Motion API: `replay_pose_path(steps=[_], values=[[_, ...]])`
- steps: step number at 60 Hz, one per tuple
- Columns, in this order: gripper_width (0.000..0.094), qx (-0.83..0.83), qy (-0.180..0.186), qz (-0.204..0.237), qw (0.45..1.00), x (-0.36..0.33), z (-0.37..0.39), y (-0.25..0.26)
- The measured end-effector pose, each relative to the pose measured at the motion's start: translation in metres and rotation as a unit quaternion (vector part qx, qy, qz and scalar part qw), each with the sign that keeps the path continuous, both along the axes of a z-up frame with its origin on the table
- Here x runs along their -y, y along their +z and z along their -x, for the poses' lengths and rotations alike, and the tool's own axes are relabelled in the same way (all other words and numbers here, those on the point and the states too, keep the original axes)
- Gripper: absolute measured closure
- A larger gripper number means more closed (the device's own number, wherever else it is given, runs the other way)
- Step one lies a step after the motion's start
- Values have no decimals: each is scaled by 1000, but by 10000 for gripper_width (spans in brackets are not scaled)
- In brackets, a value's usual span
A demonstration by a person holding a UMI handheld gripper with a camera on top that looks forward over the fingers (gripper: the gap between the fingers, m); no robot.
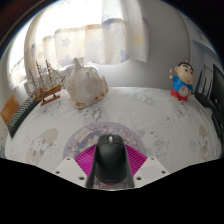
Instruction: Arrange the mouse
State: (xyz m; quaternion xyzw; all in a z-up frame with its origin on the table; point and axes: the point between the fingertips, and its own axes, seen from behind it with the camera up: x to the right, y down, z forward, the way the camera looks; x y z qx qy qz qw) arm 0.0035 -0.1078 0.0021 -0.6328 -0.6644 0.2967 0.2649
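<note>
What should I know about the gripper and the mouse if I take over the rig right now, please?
Gripper: the black mouse sits between the pink pads; whether the fingers press it is unclear.
Mouse: low over the patterned table, close to the camera.
Beyond it: a model ship, a conch shell and a cartoon figurine.
Done: mouse reached.
Left: confirm the grip, then place the mouse.

Between your fingers: mouse [110, 158], on table [150, 125].
Beyond, left: ship model [43, 78], shell [85, 84].
Beyond, right: 1 figurine [182, 80].
</note>
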Motion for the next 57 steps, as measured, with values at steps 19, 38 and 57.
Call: replay_pose_path(steps=[19, 38, 57], values=[[88, 50, -35, -27, 998, -1, -43, 63], [87, 43, -29, -34, 998, 9, -166, 212], [84, 36, -16, -39, 998, 16, -179, 215]])
